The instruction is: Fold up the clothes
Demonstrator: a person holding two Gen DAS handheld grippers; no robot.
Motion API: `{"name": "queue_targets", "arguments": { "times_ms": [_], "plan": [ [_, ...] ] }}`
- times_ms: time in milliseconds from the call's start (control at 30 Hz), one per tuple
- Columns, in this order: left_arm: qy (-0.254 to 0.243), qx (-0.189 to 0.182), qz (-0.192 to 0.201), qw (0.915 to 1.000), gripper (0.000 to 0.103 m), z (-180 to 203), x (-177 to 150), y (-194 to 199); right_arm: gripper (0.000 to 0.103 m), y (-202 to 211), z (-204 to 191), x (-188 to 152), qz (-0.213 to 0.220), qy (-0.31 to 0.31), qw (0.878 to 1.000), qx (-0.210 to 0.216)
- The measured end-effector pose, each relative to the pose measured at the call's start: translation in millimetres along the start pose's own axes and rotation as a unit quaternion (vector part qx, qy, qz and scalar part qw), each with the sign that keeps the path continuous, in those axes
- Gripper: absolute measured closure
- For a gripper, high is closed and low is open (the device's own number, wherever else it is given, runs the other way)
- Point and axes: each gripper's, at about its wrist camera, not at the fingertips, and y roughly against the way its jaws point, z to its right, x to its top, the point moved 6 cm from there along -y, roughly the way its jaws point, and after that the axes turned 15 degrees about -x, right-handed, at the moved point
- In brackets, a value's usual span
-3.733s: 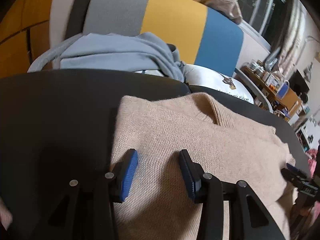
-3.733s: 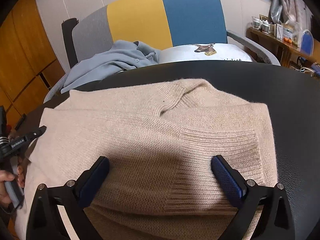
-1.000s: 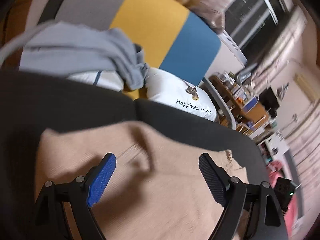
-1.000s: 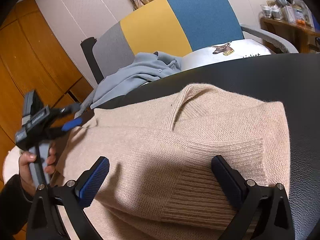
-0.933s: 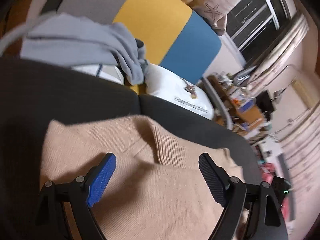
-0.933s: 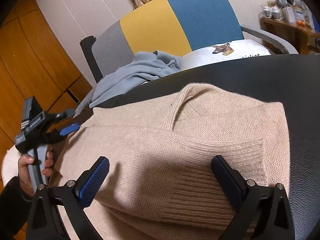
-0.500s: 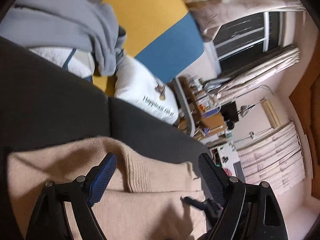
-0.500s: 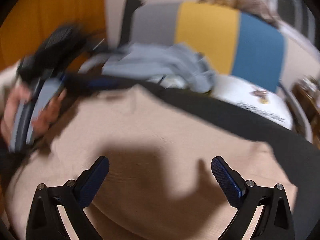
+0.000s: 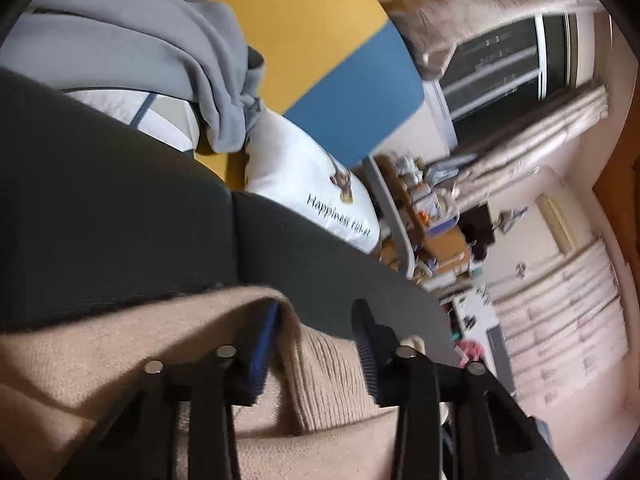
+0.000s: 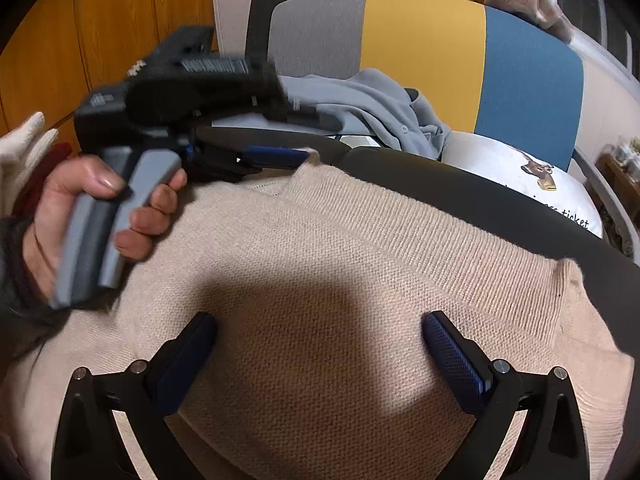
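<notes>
The beige sweater [image 9: 120, 360] lies on the black table [image 9: 120, 200], and in the left wrist view a raised fold of its far edge sits between the fingers of the left gripper [image 9: 316, 348]. The jaws stand partly apart with the knit's ribbed band between them; whether the pads actually press the cloth cannot be told through the blur. Ahead of this gripper, beyond the table's edge, a grey garment [image 9: 140, 40] is draped over a white pillow [image 9: 304, 184] on a grey, yellow and blue chair [image 9: 320, 40].

In the right wrist view, the sweater [image 10: 360, 280] spreads under and ahead of the right gripper [image 10: 320, 360], whose jaws are spread wide and hold nothing. Ahead and to its left, a hand [image 10: 100, 208] squeezes the handle of the left gripper [image 10: 276, 157], its blue fingertips at the sweater's far corner. Farther ahead stand the chair [image 10: 420, 40], grey garment [image 10: 360, 100] and pillow [image 10: 520, 180].
</notes>
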Motion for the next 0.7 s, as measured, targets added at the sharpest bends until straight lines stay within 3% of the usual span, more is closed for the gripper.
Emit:
{"name": "queue_targets", "arguments": {
  "times_ms": [133, 300, 567, 667, 700],
  "plan": [
    [0.004, -0.022, -0.001, 0.9997, 0.060, 4, 0, 7, 0.000, 2, 2, 1, 0.003, -0.005, 1.000, 0.003],
    [0.001, -0.005, -0.016, 0.9999, 0.059, 5, -7, 17, 0.000, 5, 3, 1, 0.004, -0.006, 1.000, 0.002],
    [-0.046, 0.035, -0.085, 0.9947, 0.057, 9, -7, -12, 0.000, 7, 4, 1, 0.004, -0.005, 1.000, 0.000],
    [-0.074, 0.059, -0.105, 0.9900, 0.064, 11, -8, -22, 0.000, 8, 4, 0, 0.004, -0.004, 1.000, 0.000],
    [-0.086, 0.078, -0.096, 0.9886, 0.077, 10, -8, -22, 0.000, 8, 4, 0, 0.005, -0.005, 1.000, 0.000]
  ]
}}
